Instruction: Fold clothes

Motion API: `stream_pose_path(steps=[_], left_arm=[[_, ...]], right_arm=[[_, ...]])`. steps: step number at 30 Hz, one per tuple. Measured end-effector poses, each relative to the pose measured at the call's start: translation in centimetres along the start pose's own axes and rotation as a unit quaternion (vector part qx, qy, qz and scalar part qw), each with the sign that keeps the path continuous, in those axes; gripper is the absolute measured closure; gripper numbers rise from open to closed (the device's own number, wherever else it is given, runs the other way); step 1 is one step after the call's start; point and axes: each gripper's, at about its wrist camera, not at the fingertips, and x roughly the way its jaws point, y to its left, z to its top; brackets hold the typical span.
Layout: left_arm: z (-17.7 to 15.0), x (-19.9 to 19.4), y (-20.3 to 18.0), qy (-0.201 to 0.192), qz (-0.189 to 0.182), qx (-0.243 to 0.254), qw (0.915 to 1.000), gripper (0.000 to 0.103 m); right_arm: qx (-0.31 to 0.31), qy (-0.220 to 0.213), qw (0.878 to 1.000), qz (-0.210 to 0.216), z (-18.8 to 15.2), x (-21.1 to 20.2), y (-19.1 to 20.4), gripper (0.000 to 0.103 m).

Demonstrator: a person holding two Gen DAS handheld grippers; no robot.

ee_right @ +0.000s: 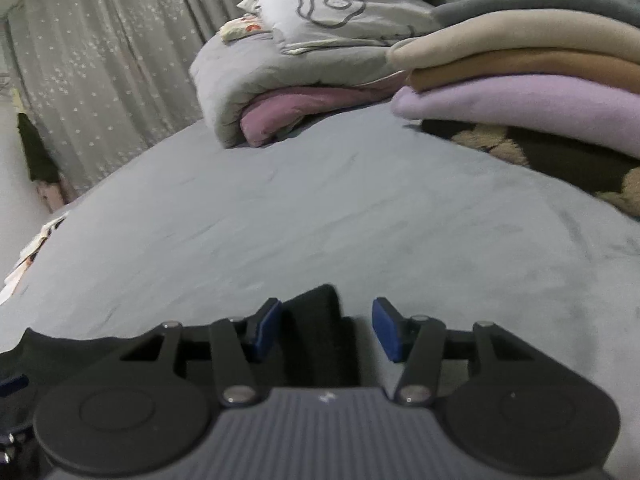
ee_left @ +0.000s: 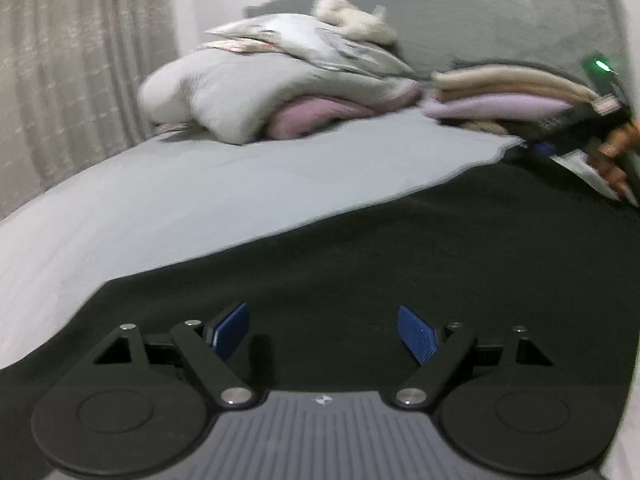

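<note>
- Black garment point(ee_left: 360, 248) lies spread flat on the grey bedcover point(ee_left: 180, 200), directly under and ahead of the left gripper point(ee_left: 323, 330); a fold of the same dark cloth point(ee_right: 320, 332) stands up between the fingers of the right gripper point(ee_right: 326, 330).
- Left gripper: jaws wide apart, blue pads clear of the cloth, nothing between them.
- Right gripper: jaws at a middling gap; the raised fold touches the left pad, while a strip of bedcover shows between the fold and the right pad, so no firm grip is seen.
- In the left wrist view, the person's hand point(ee_left: 616, 160) on the other tool shows far right, at the garment's far edge.
- Ahead of both tools and well apart from them: a folded stack point(ee_right: 540, 80) in beige, tan and lilac to the right, a grey quilt point(ee_right: 280, 72) over pink bedding further left, and a curtain point(ee_right: 100, 80) beyond on the left.
</note>
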Motion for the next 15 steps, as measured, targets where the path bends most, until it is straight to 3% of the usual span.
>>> stream_pose_path(steps=[3, 6, 13, 15], left_arm=[[0.0, 0.2, 0.5, 0.005, -0.01, -0.019, 0.9998, 0.022], [-0.1, 0.2, 1.3, 0.01, -0.023, -0.048, 0.9985, 0.021], [0.0, 0.4, 0.9, 0.01, -0.016, -0.04, 0.999, 0.02], [0.0, 0.3, 0.8, 0.009, -0.012, -0.037, 0.9992, 0.02]], right_arm=[[-0.015, -0.012, 1.0, 0.003, 0.1, 0.1, 0.3, 0.085], [-0.012, -0.023, 1.0, -0.018, 0.2, -0.2, 0.3, 0.092], [-0.045, -0.006, 0.997, -0.061, -0.8, 1.3, 1.2, 0.091], [-0.017, -0.006, 0.998, -0.054, -0.5, 0.4, 0.9, 0.078]])
